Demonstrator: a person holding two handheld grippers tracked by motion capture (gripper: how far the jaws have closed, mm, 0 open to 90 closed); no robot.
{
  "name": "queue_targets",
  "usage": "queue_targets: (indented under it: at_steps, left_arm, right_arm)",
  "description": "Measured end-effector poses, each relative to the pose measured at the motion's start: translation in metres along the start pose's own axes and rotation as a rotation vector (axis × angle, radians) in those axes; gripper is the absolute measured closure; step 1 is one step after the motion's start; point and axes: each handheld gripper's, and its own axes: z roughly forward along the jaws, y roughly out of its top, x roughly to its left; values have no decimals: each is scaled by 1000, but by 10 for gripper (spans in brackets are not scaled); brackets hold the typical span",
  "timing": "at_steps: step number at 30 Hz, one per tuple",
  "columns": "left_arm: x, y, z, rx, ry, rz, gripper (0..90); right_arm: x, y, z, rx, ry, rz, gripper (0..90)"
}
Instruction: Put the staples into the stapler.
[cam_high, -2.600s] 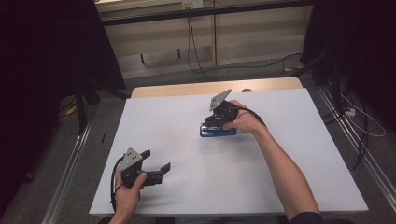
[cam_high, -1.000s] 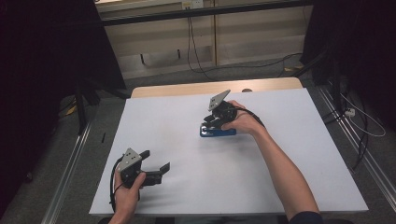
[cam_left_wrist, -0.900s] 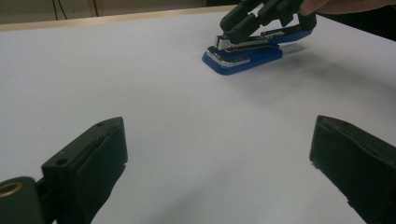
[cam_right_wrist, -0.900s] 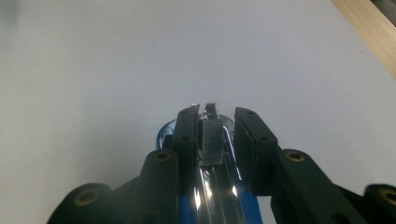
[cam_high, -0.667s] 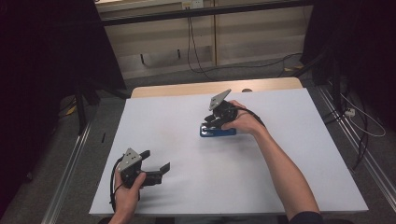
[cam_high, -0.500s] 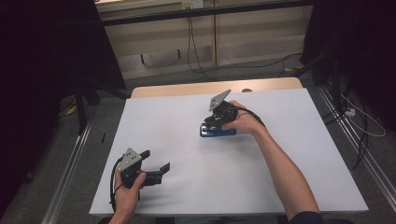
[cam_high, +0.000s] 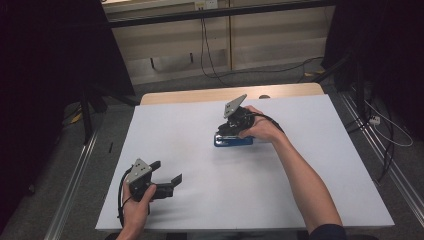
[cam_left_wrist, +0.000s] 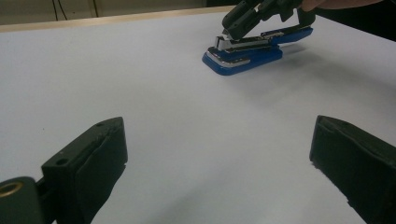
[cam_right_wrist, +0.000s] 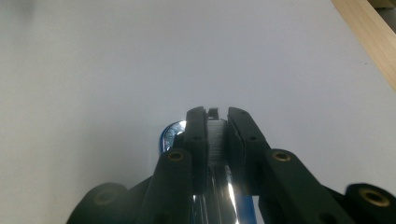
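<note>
A blue stapler (cam_high: 234, 141) (cam_left_wrist: 243, 58) lies flat near the middle of the white table (cam_high: 310, 165), its chrome nose (cam_right_wrist: 169, 135) pointing away from my right hand. My right gripper (cam_high: 227, 129) (cam_right_wrist: 216, 114) (cam_left_wrist: 229, 30) comes down on the stapler's front end. Its jaws have just been closing, and they now pinch the narrow metal upper part between the pads. My left gripper (cam_high: 167, 171) (cam_left_wrist: 217, 128) rests low near the table's front left. Its jaws stand wide apart with bare table between them, and they point toward the stapler.
A wooden strip (cam_high: 200, 95) (cam_right_wrist: 369, 32) runs along the table's far edge. Beyond it are the floor, cables (cam_high: 210, 55) and dark stands. Metal rails (cam_high: 75, 170) flank the table on both sides.
</note>
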Motion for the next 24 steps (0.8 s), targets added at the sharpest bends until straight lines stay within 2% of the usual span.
queue_targets:
  at_steps: [4, 14, 19, 24]
  left_arm:
    - [1, 0, -1, -2, 3, -1, 43]
    - [0, 0, -1, 0, 1, 1, 43]
    - [0, 0, 0, 1, 4, -1, 43]
    - [1, 0, -1, -1, 3, -2, 43]
  right_arm:
    - [1, 1, 3, 9, 9, -21, 793]
    - [1, 1, 0, -7, 15, -33, 794]
    - [2, 0, 2, 14, 25, -51, 793]
    - [2, 0, 2, 14, 25, -52, 793]
